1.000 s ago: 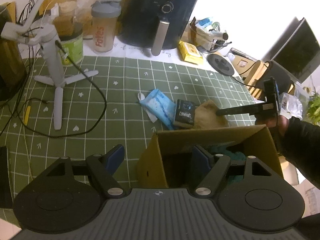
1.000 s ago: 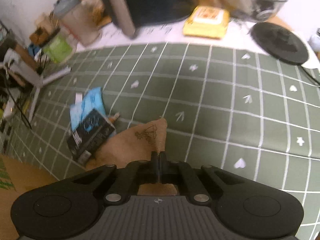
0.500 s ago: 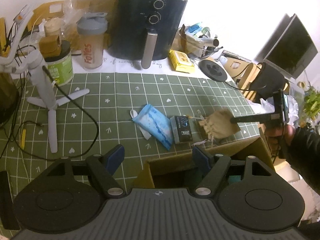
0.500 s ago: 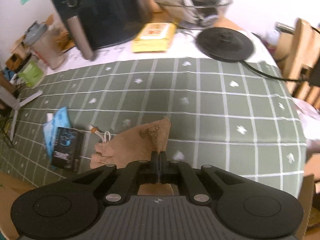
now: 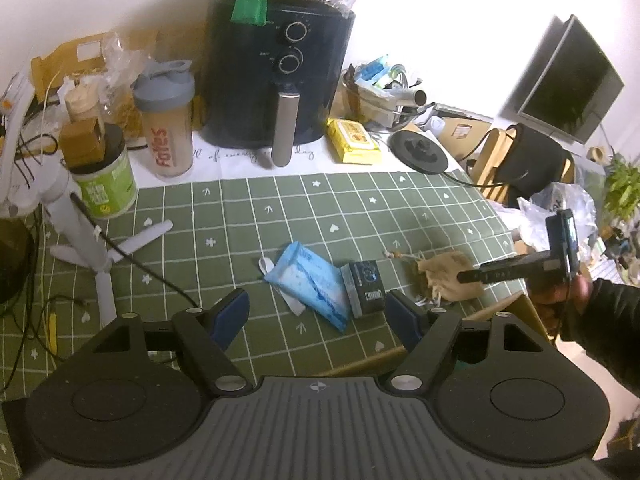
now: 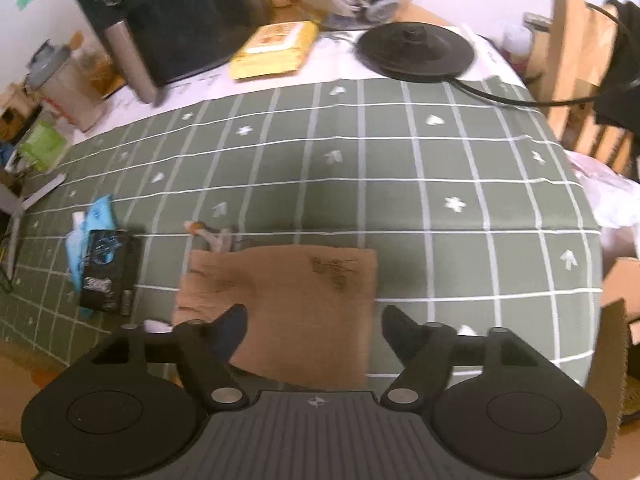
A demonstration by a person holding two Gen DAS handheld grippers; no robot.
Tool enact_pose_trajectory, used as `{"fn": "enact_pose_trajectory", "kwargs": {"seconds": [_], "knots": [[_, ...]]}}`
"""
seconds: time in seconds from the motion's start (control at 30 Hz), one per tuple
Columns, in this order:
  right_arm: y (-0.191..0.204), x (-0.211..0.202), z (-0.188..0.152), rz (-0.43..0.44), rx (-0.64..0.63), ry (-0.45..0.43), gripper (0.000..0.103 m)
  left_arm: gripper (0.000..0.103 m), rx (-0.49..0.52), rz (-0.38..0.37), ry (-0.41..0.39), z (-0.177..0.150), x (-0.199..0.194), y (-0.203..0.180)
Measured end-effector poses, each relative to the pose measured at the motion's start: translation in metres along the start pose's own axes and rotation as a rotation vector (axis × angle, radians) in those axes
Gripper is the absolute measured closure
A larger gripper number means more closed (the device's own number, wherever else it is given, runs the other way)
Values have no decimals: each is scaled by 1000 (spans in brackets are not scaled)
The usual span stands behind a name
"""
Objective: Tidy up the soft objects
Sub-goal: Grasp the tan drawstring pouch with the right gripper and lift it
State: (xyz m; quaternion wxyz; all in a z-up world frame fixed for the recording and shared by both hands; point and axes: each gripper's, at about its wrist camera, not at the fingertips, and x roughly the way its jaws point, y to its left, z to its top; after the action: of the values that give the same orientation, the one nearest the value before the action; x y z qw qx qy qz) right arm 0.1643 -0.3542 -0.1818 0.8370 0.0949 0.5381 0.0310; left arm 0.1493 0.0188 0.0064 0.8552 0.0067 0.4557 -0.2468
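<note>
Between the right gripper's matt black plastic fingers lies a tan pouch of coarse, matt woven cloth with a dark print. The worktop beyond it wears a matt green cloth with a white grid. Left of the fingers sit a small glossy black carton and a shiny pale-blue plastic packet. Far beyond stand a glossy dark air fryer with a brushed-metal handle and a yellow plastic wipes pack. Brown cardboard edges the right.
</note>
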Motion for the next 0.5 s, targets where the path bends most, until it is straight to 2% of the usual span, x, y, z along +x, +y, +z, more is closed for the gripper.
{"fn": "enact_pose_trajectory", "kwargs": {"seconds": [0.27, 0.4, 0.47, 0.5], "knots": [[34, 12, 7, 49, -142, -5, 26, 29, 27, -6, 2, 9, 5, -1], [41, 30, 10, 34, -197, 41, 30, 29, 31, -11, 5, 11, 7, -2], [41, 37, 10, 57, -195, 55, 39, 29, 31, -12, 8, 11, 8, -2], [41, 38, 10, 72, -187, 57, 50, 29, 31, -13, 10, 11, 9, -1]]}}
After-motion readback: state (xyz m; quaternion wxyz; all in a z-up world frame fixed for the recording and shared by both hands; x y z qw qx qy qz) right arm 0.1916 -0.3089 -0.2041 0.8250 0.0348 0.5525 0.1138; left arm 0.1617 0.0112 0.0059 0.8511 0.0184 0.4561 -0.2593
